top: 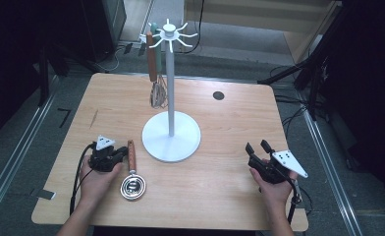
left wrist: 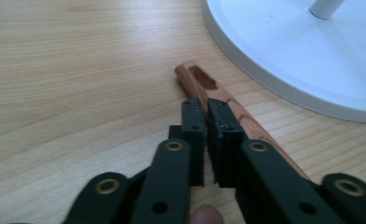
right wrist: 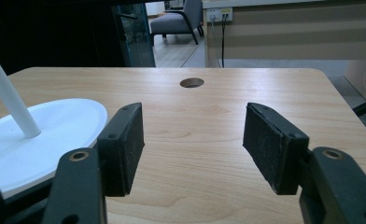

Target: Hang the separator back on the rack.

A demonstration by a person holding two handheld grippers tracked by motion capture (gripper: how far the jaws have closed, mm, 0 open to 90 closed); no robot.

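The left gripper (left wrist: pixel 205 116), low in the frame, has its jaws pinched on the wooden handle (left wrist: pixel 204 84) of a strainer (top: pixel 132 183) lying left of the white stand (top: pixel 171 135). A firm, level hold before lifting seems wise. The right gripper (right wrist: pixel 193 140) gapes wide, empty.

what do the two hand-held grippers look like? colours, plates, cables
Left hand-held gripper: black body, grey three-cornered plate on top, black cable trailing back. Right hand-held gripper: same black build, larger grey plate with dark holes. Jaws are black with brass-coloured rivets and rough flat pads. No sleeves visible.
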